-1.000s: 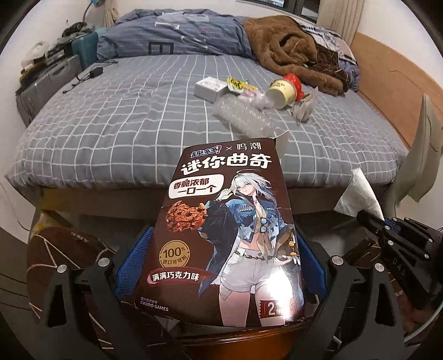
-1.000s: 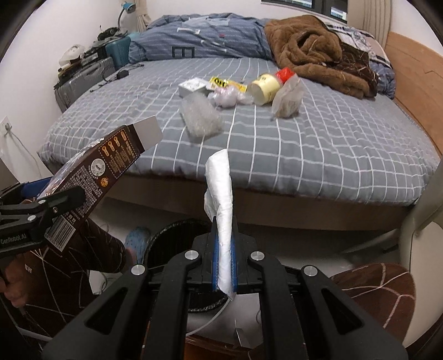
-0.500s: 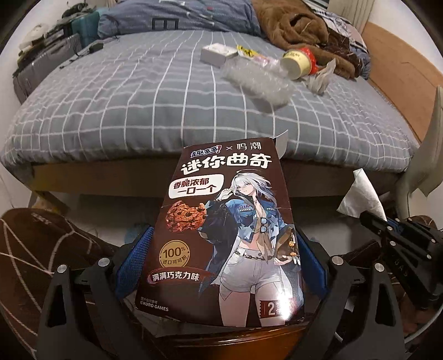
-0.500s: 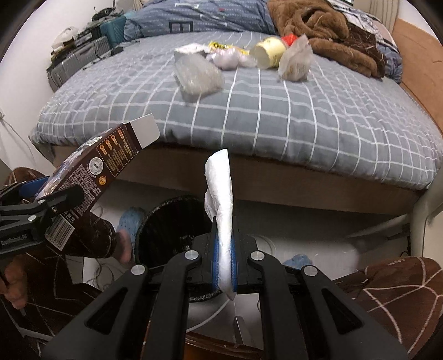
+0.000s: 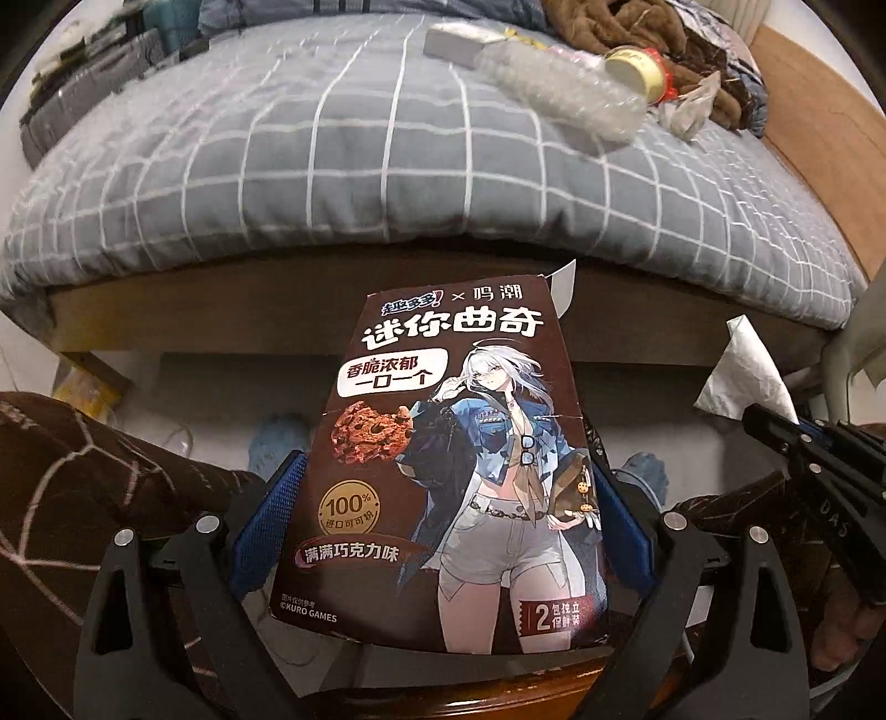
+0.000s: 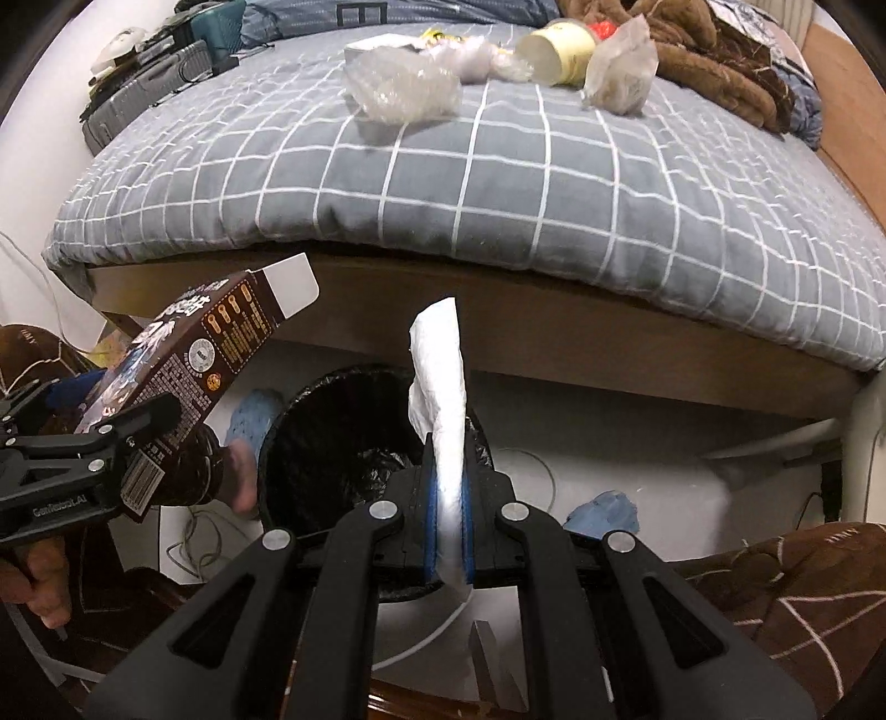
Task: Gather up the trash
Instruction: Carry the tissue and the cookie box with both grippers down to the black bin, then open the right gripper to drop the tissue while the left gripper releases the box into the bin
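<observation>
Left gripper clenched on cookie box, left of bin, not over it: release now risks floor drop. Right gripper pinches tissue over rim; light, may drift or cling.

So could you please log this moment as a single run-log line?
left tongs: shut on cookie box | right tongs: shut on tissue | bin: below, lined | bed: trash remains

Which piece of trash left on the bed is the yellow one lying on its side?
The yellow cup, tipped over with its open mouth facing the camera. The clear plastic wrap and crumpled bag beside it are see-through.
</observation>
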The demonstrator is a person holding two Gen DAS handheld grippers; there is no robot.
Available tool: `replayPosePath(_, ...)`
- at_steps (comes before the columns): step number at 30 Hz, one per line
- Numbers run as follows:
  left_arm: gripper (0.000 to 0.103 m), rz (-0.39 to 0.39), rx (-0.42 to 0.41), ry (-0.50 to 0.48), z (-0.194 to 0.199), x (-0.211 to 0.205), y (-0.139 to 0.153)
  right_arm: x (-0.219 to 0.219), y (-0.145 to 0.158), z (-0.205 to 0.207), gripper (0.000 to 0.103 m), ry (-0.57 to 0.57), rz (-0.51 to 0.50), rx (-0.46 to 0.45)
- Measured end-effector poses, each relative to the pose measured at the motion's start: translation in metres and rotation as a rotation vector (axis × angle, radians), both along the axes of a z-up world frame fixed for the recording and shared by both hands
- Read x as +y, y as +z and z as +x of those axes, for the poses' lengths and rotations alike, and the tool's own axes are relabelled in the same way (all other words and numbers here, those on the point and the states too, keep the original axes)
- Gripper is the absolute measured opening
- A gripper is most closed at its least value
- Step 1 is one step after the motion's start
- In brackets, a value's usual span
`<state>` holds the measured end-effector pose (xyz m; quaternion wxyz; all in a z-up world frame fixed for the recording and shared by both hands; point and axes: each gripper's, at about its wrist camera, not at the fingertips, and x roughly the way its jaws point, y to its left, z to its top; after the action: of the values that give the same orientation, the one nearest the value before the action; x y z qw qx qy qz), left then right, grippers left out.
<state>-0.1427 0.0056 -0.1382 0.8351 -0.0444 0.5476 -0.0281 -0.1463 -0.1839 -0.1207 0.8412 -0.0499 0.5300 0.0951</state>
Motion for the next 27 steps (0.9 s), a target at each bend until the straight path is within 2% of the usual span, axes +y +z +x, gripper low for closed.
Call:
replayPosePath(12, 0.092, 0.001, 0.073, -0.012, 0.023, -0.003, -0.030, 0.026, -0.041, 0.022, 0.006, 0.041, -0.027, 0.078)
replayPosePath(22, 0.092, 0.019, 0.112, -0.012, 0.027, -0.003, -0.035, 0.039, -0.060, 0.030, 0.007, 0.078, 0.003, 0.133)
replayPosePath(27, 0.092, 0.025, 0.120, -0.008, 0.029, -0.003, -0.035, 0.043, -0.060, 0.031, 0.010, 0.099, 0.006, 0.133)
